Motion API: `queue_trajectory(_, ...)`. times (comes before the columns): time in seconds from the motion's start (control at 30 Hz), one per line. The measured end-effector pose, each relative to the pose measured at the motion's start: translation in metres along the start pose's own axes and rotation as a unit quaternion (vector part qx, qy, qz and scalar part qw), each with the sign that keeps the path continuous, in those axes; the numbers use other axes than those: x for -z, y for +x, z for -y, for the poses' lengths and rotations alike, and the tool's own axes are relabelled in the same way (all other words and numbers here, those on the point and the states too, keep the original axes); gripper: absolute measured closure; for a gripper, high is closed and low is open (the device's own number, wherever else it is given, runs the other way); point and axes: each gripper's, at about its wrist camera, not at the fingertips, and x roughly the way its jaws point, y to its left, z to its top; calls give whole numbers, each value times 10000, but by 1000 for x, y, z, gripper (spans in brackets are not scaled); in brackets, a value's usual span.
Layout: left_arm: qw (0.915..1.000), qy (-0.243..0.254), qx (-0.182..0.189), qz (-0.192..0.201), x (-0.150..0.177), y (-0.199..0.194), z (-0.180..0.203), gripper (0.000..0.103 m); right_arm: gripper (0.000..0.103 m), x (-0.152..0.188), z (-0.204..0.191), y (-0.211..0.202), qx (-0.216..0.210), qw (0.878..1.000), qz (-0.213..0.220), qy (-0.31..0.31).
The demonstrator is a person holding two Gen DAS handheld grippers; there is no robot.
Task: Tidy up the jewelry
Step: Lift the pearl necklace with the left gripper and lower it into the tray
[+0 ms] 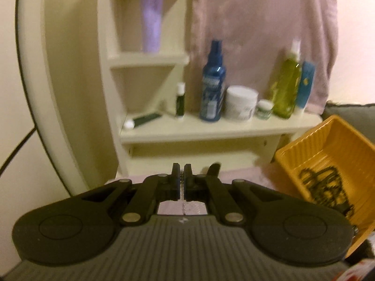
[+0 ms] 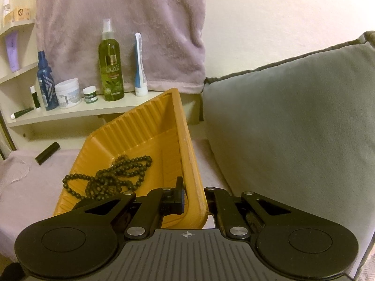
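The left tongs (image 1: 182, 182) are pinching a strand of small clear beads (image 1: 185, 207) between nearly meeting fingers, with the strand hanging below them over the pink cloth (image 1: 234, 175). The right tongs (image 2: 194, 196) are gripping the near wall of the yellow tray (image 2: 140, 135) and holding it tilted, one finger (image 2: 179, 194) sitting inside it. A black bead necklace (image 2: 117, 175) is lying heaped on the tray's ribbed floor, while bottles and jars are standing on the cream shelf (image 2: 77, 114) behind.
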Motion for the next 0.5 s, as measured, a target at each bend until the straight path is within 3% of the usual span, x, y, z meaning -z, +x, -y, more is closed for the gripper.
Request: queue_trajectory(0.5, 9973, 425, 394, 453, -55, -27, 44, 101, 97, -2, 0, 0, -56, 10000, 61, 37)
